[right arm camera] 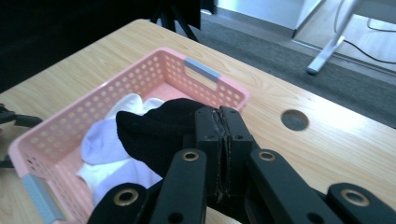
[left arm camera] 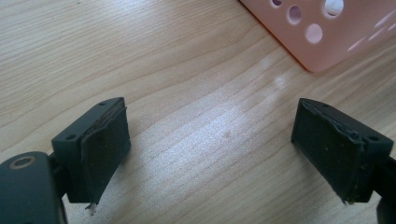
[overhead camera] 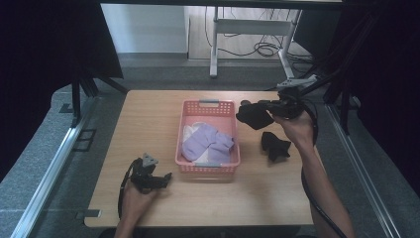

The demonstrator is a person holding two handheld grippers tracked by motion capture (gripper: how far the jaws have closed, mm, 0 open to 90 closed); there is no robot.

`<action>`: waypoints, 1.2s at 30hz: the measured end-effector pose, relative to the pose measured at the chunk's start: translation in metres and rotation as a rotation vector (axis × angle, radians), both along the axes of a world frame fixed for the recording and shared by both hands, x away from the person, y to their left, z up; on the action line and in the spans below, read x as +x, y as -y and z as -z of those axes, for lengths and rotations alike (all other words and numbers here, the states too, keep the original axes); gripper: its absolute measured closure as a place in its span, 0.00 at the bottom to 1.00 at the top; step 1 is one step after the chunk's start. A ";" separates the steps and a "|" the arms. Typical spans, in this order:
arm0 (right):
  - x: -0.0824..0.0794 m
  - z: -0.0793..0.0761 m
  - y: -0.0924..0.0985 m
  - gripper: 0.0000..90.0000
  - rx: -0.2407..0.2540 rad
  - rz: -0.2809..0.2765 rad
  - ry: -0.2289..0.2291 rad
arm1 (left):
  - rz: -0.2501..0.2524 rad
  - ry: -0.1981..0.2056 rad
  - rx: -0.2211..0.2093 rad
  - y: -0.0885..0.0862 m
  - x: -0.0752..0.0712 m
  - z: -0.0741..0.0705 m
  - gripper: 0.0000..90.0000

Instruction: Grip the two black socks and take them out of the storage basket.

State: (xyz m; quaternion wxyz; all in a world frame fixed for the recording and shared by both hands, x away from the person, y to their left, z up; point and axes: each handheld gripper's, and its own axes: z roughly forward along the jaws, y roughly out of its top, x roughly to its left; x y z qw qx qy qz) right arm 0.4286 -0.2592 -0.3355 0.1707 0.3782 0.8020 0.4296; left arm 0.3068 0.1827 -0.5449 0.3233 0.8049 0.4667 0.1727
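Note:
A pink perforated basket (overhead camera: 207,105) (right arm camera: 140,70) stands mid-table with a lilac sock (overhead camera: 205,141) (right arm camera: 95,144) and white cloth in it. My right gripper (overhead camera: 257,108) (right arm camera: 223,122) is shut on a black sock (overhead camera: 255,116) (right arm camera: 159,133), held in the air just right of the basket's far corner. A second black sock (overhead camera: 275,145) lies on the table right of the basket. My left gripper (overhead camera: 166,177) (left arm camera: 210,149) rests open low over bare wood, left of the basket's near corner (left arm camera: 322,42), with nothing between its pads.
The wooden table (overhead camera: 148,119) has a round cable hole (right arm camera: 294,120) beyond the basket. Dark curtains and metal stands flank the table. A white desk frame (overhead camera: 247,29) and cables are on the floor behind.

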 end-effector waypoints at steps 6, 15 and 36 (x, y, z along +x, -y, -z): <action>-0.001 0.007 0.018 0.97 -0.008 0.046 -0.007 | -0.001 -0.004 0.000 0.000 0.000 0.000 0.12; -0.002 0.030 0.043 0.97 -0.019 0.106 -0.041 | -0.001 -0.004 0.000 0.000 0.000 0.000 0.12; -0.013 0.106 0.061 0.95 -0.055 0.130 -0.170 | -0.005 -0.001 -0.006 0.000 0.000 0.000 0.12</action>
